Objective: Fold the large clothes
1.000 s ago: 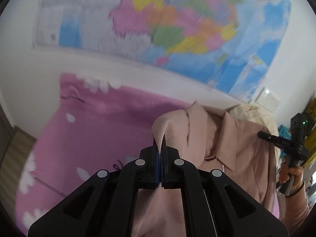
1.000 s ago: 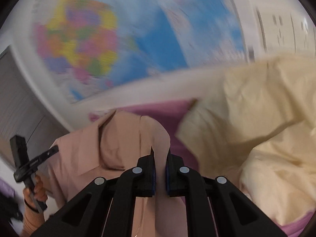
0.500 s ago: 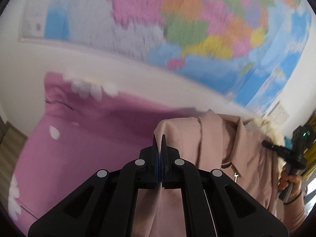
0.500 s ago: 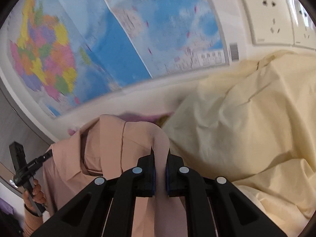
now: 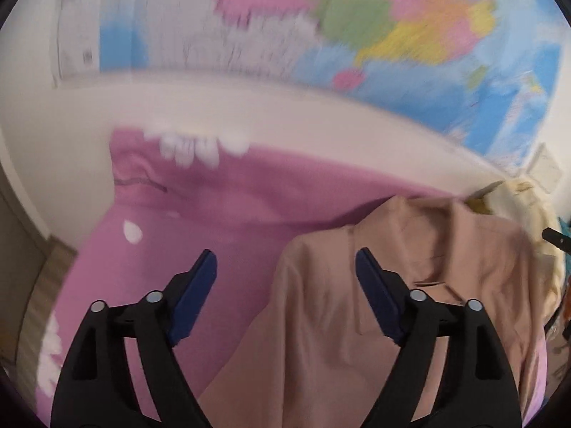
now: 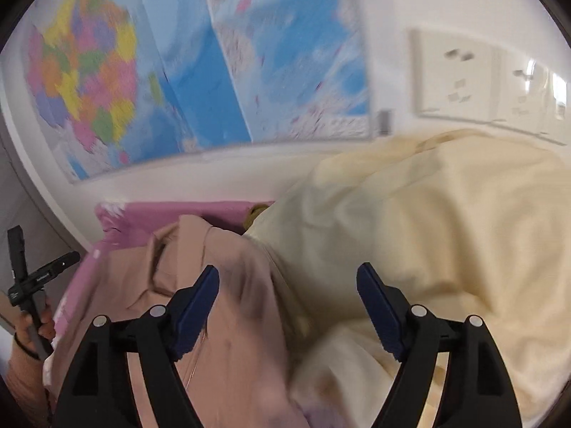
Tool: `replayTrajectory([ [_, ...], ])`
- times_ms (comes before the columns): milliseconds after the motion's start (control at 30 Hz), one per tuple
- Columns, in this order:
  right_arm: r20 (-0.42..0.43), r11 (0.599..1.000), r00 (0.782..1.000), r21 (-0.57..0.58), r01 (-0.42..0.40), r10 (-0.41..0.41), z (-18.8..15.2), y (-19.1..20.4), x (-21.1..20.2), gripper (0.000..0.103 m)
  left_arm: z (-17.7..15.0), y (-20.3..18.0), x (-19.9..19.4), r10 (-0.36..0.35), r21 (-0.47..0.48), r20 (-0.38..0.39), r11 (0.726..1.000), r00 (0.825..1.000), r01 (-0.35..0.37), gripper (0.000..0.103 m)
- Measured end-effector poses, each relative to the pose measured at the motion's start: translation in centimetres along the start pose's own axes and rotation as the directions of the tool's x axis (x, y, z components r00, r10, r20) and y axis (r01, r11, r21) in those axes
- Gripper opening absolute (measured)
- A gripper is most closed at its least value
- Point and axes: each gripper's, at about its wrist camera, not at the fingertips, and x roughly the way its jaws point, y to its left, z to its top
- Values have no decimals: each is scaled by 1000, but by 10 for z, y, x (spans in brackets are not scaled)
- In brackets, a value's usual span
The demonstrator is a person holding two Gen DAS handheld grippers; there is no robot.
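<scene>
Shirt (image 5: 374,306), pinkish-tan with a collar, lies on the pink sheet (image 5: 200,214) of a bed, collar end toward the wall. Left tongs (image 5: 285,267) have just been opening: jaws wide apart, nothing pinched, the shirt's shoulder edge loose below and between them. Right tongs (image 6: 287,281) likewise just opened, jaws apart, the shirt's other shoulder at their 9 o'clock side, not gripped. Cream bedding (image 6: 428,242) heaps up from 12 to 3 o'clock of the right tongs, touching the shirt's edge. Map posters (image 6: 214,71) and wall sockets (image 6: 460,75) on the wall behind. A hand (image 6: 34,324) holding the left tool shows at 9 o'clock in the right view.

Judgement: cloth released after a lay-down; the fold is not finished. To do it well, lift both tongs clear without snagging fabric, check the shoulders lie flat and level, keep the shirt off the cream heap, then re-pinch at a single layer near an edge.
</scene>
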Motion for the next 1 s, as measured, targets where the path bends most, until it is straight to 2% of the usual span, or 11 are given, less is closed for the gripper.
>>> replayTrajectory([
  [67, 17, 1000, 1000, 10, -26, 26, -13, -14, -30, 82, -5, -6, -22, -30, 22, 30, 999, 999, 30, 85],
  [133, 0, 998, 998, 3, -55, 55, -36, -24, -54, 85, -19, -20, -43, -110, 61, 38, 992, 993, 107, 88],
  [267, -125, 997, 990, -43, -65, 59, -110, -31, -82, 86, -53, -56, -64, -216, 141, -8, 966, 976, 215, 88],
  [400, -267, 996, 962, -66, -67, 47, -190, -25, -95, 86, -99, -98, -74, -353, 191, -88, 912, 932, 363, 88],
  [633, -360, 988, 929, -90, -125, 85, -257, 0, -95, 84, -145, -145, -75, -483, 179, -168, 842, 860, 508, 89],
  [667, -372, 988, 924, -81, -129, 90, -259, 1, -91, 79, -149, -150, -75, -487, 178, -173, 840, 856, 513, 89],
  [700, -386, 988, 917, -67, -137, 101, -262, 0, -88, 56, -154, -156, -75, -493, 175, -176, 836, 852, 520, 89],
  [733, -384, 987, 914, -42, -156, 128, -261, -3, -88, 26, -157, -159, -75, -502, 169, -181, 831, 845, 530, 89],
  [800, -360, 981, 914, 6, -196, 185, -253, -12, -96, 5, -162, -164, -78, -516, 159, -188, 824, 836, 544, 89],
  [900, -287, 973, 931, 21, -231, 228, -242, -21, -124, 5, -168, -169, -84, -528, 165, -195, 813, 826, 559, 89],
  [1000, -183, 950, 933, 77, -301, 311, -222, -26, -149, 4, -173, -175, -91, -554, 173, -198, 792, 809, 585, 89],
])
